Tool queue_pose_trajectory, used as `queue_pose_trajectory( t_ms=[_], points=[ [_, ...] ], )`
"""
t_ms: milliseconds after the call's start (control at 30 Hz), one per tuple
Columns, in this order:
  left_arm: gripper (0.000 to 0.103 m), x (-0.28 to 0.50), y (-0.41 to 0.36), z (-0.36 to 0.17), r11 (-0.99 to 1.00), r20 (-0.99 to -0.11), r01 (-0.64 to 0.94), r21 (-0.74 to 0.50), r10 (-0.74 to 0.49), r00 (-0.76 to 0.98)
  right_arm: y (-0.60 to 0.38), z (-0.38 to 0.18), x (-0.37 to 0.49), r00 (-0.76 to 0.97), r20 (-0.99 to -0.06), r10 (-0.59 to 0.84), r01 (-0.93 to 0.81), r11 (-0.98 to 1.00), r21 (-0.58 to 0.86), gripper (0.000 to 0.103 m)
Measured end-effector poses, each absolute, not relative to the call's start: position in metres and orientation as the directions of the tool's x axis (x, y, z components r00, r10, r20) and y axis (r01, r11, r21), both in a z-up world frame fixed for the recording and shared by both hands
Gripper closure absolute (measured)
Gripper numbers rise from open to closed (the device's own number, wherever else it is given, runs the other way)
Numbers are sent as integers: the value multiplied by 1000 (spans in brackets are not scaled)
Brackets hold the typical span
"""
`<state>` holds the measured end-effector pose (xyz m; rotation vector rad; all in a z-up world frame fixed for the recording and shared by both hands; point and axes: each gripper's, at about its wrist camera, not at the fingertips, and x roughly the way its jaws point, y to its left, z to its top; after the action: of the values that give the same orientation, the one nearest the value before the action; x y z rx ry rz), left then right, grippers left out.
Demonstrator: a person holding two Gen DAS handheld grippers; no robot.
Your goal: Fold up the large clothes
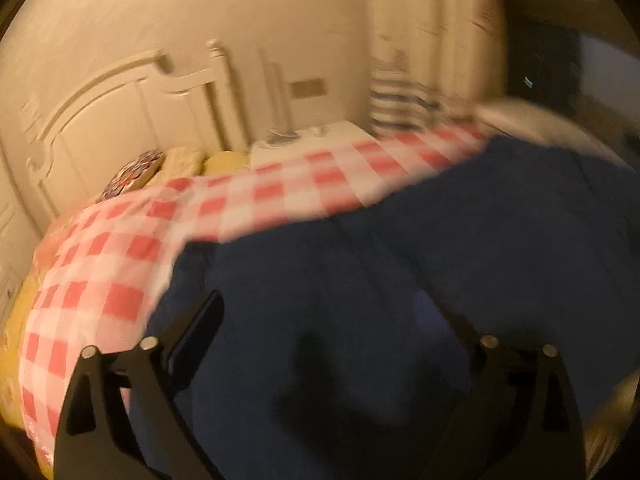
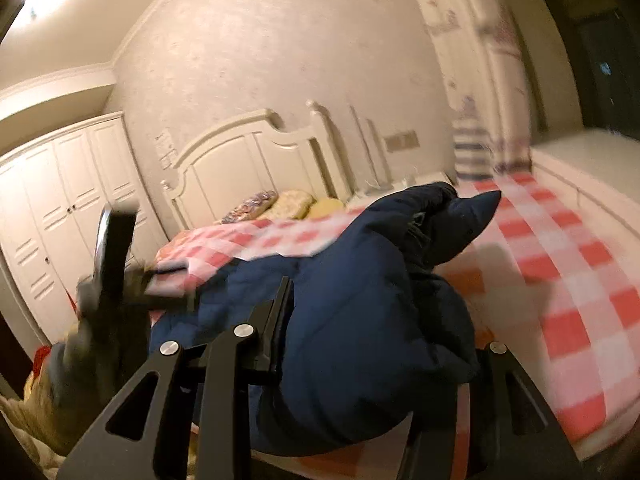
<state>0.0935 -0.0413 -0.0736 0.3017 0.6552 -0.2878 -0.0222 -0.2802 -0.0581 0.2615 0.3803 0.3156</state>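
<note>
A navy padded jacket (image 1: 400,248) lies spread on the bed's red-and-white checked cover (image 1: 120,248). My left gripper (image 1: 332,320) hovers over the jacket's near part, open, with its black fingers (image 1: 200,328) wide apart and nothing pinched between them. In the right wrist view the jacket (image 2: 360,300) is bunched up and raised off the cover (image 2: 560,280). My right gripper (image 2: 372,320) is shut on this thick fold. Its left finger presses into the fabric and its right finger is mostly hidden behind it. The blurred left gripper (image 2: 116,248) shows at the left.
A cream headboard (image 2: 248,152) and several pillows (image 2: 288,204) are at the bed's far end. White wardrobe doors (image 2: 60,200) stand to the left. A nightstand (image 1: 304,140) and curtain (image 1: 420,40) sit beyond the bed, with a white ledge (image 2: 592,168) on the right.
</note>
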Motion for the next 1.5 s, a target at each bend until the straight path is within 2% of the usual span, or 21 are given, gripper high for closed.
queue_pose_trajectory(
  t_ms=[67,100,133,200,267,300,433,533,667,767,800,967,1067,1233,1267,1300,1367,1433,1500],
  points=[
    [5,75,-50,-111,880,-686,399,256,-126,716,-263,-46,-20,881,-304,363,-286,919,271,55],
    [5,68,-47,-131,872,-686,397,286,-102,720,-252,-39,-19,877,-300,375,-307,919,249,55],
    [5,62,-37,-136,881,-667,394,260,-131,733,-237,-32,-18,870,-297,393,-339,915,220,55],
    [7,61,-11,-126,896,-685,421,141,-219,695,-207,-20,-18,869,-297,396,-370,918,140,55],
    [7,57,32,-101,911,-629,410,-34,-339,700,-175,-12,-13,862,-303,407,-409,911,58,55],
    [7,57,63,-85,925,-583,365,-107,-356,730,-157,-9,-9,854,-309,418,-432,901,24,55],
    [7,53,178,-35,953,-447,144,-268,-255,857,-79,-11,8,809,-360,465,-528,844,-96,55],
    [7,42,235,-15,956,-405,26,-291,-148,902,4,-38,20,762,-441,473,-609,755,-243,55],
    [6,32,262,-9,961,-404,-8,-278,-109,908,86,-105,25,682,-608,406,-701,599,-387,53],
    [6,37,256,-9,969,-423,15,-247,-122,898,116,-139,7,742,-582,334,-663,496,-561,49],
    [6,45,248,-6,974,-430,40,-224,-135,893,117,-142,7,745,-580,329,-661,485,-573,49],
    [3,99,178,29,971,-468,230,-61,-232,853,117,-141,9,736,-588,335,-671,480,-565,49],
    [3,135,105,40,930,-523,360,77,-270,809,119,-143,2,743,-576,341,-666,463,-585,48],
    [3,194,31,-3,896,-623,369,246,-146,769,112,-138,1,716,-586,379,-696,463,-550,43],
    [3,207,27,-20,898,-651,354,261,-107,751,110,-136,0,701,-593,397,-710,462,-531,33],
    [2,217,27,-35,900,-674,343,270,-78,735,106,-132,-2,667,-610,427,-742,454,-494,14],
    [2,230,36,-67,899,-705,358,253,-82,704,94,-124,-12,591,-635,497,-804,423,-417,11],
    [2,234,60,-80,930,-707,330,164,-123,697,80,-115,-20,571,-627,529,-819,422,-389,11],
    [2,233,78,-86,948,-701,274,159,-87,708,54,-100,-25,550,-600,581,-832,442,-334,15]
  ],
)
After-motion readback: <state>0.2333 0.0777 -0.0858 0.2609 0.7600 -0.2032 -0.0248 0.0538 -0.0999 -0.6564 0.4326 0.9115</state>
